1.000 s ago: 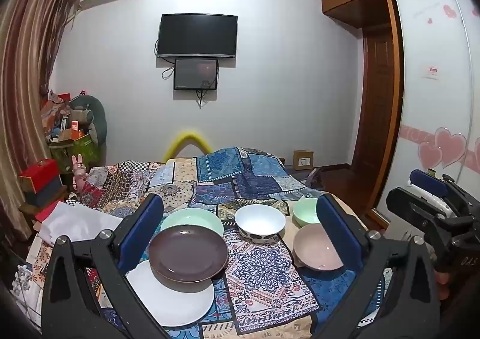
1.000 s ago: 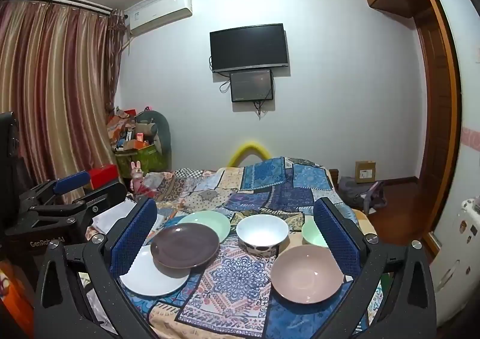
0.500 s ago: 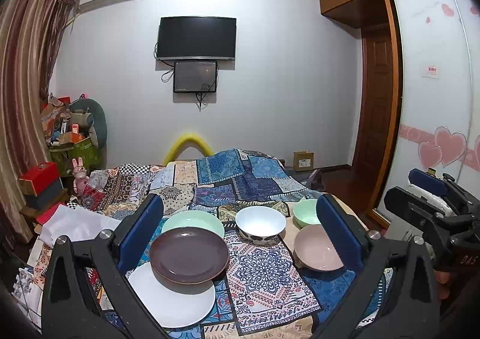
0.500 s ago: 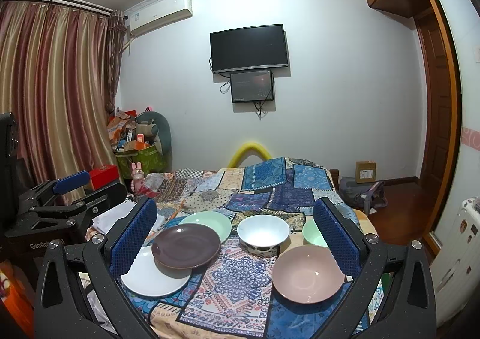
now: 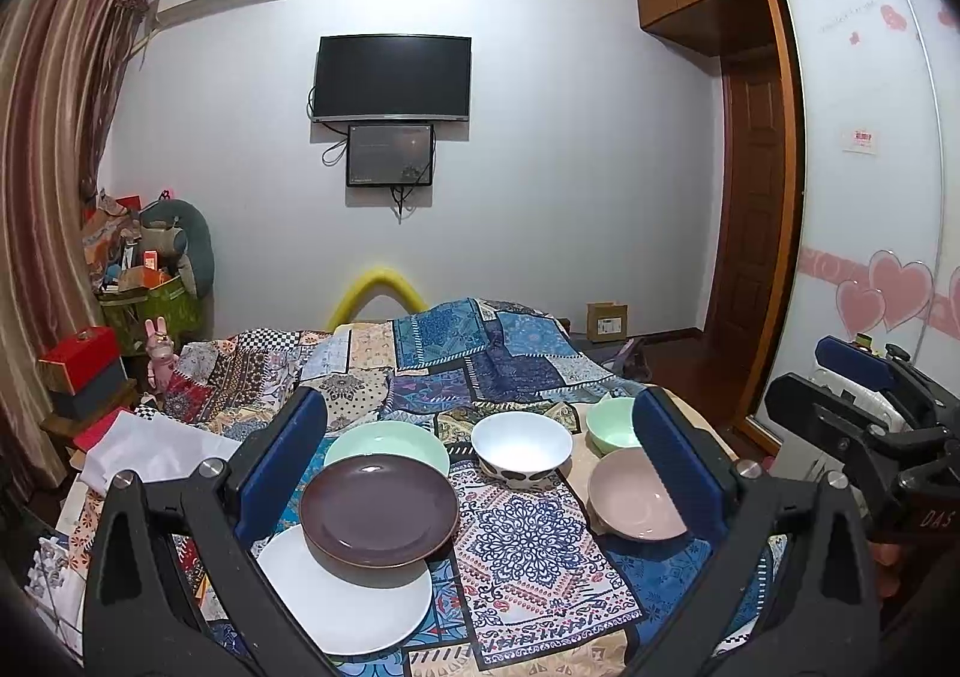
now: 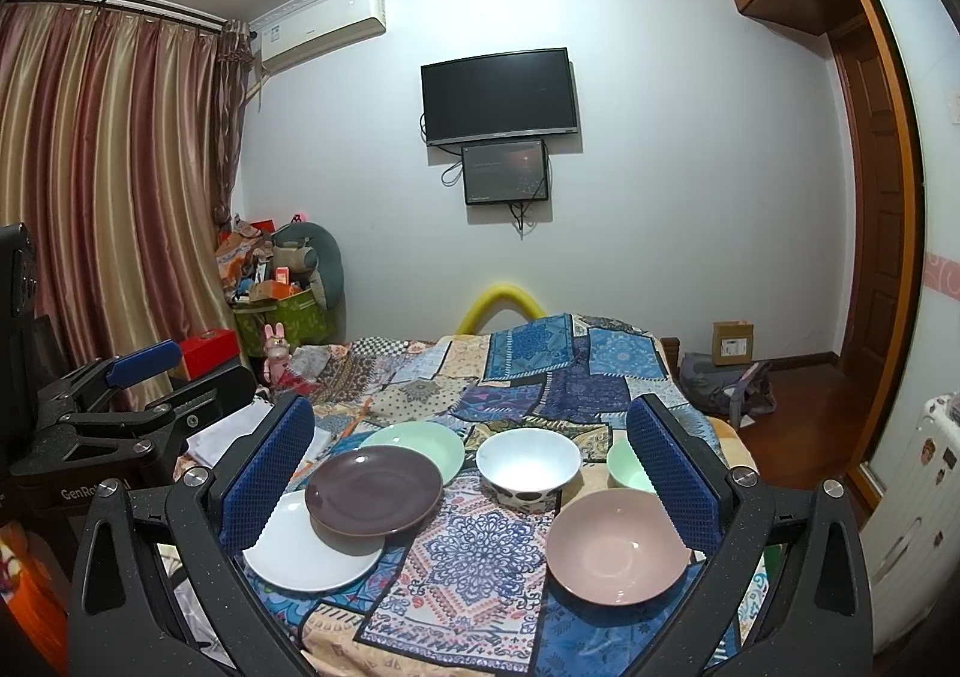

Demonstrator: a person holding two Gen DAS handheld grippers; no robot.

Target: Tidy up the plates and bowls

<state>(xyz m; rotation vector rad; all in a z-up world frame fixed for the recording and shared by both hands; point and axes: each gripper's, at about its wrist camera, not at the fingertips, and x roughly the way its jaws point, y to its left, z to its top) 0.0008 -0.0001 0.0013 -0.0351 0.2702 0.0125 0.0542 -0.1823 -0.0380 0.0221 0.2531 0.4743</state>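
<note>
On the patchwork bedspread (image 5: 456, 359) lie a brown plate (image 5: 379, 516) that overlaps a white plate (image 5: 345, 599) and a pale green plate (image 5: 387, 442). To the right stand a white bowl (image 5: 521, 448), a small green bowl (image 5: 611, 424) and a pink bowl (image 5: 635, 502). My left gripper (image 5: 477, 461) is open and empty, held above the near edge of the dishes. My right gripper (image 6: 471, 467) is open and empty too. The right wrist view shows the brown plate (image 6: 373, 491), the white bowl (image 6: 528, 464) and the pink bowl (image 6: 618, 546).
A wall TV (image 5: 393, 77) hangs ahead. A cluttered green box (image 5: 150, 305) and a red box (image 5: 78, 359) stand at the left by the curtain (image 6: 108, 197). A wardrobe (image 5: 870, 197) and a wooden door (image 5: 750, 209) are at the right. White cloth (image 5: 144, 449) lies at the bed's left edge.
Both views have shifted only slightly, the dishes sitting a touch lower and nearer in the frame. Both grippers stay open and no dish has moved.
</note>
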